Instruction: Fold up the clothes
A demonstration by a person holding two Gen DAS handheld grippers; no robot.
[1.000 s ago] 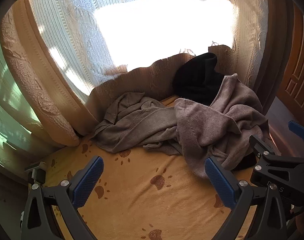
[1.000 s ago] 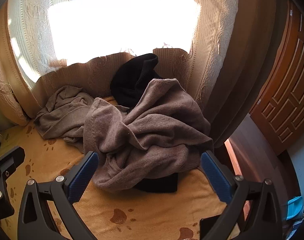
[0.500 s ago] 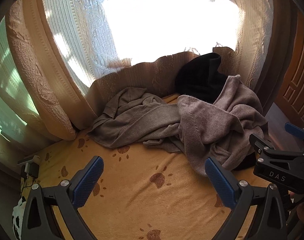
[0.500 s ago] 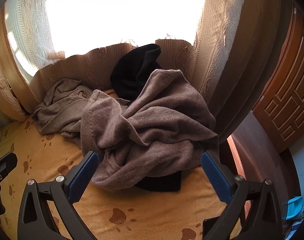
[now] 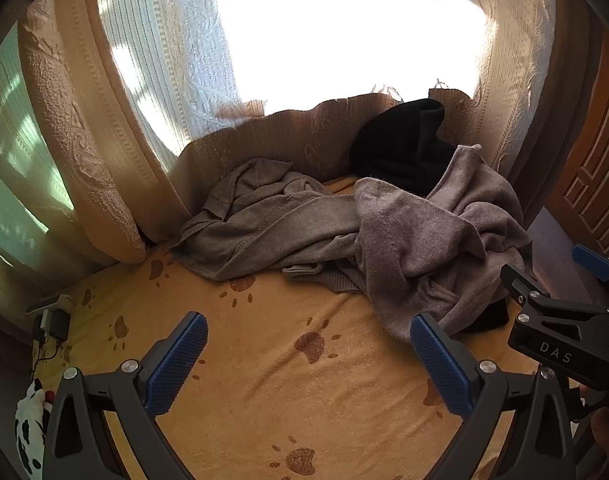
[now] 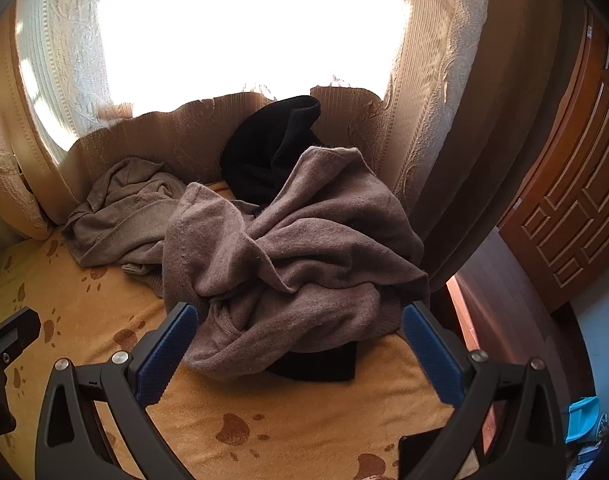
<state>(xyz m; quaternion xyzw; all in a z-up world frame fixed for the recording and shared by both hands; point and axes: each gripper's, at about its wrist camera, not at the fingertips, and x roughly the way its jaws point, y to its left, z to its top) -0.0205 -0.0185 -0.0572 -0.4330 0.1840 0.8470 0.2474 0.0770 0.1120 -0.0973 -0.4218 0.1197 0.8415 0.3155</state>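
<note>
Sweater [image 6: 296, 248] heaped just ahead of right gripper [image 6: 300, 344], both grippers' jaws spread, left gripper [image 5: 308, 356] over bare blanket [image 5: 304, 400]

The right tongs [image 6: 296, 348] stand spread wide at the bottom of the frame, the blue pads [image 6: 166, 354] empty. Between them, toward 12 o'clock, a crumpled brown sweater [image 6: 296, 248] is heaped on a yellow blanket [image 6: 304, 412] printed with brown paw marks. Under the heap's near edge a black cloth [image 6: 316, 364] shows. At 11 o'clock a second, greyer garment [image 6: 124, 212] lies bunched, touching the sweater. Behind the heap a black garment [image 6: 272, 144] leans against the patterned curtain [image 6: 420, 112], which glows with bright window light. A carved wooden door [image 6: 572, 208] stands at 3 o'clock. At 9 o'clock part of the left tongs [image 6: 4, 356] enters the frame.
</note>
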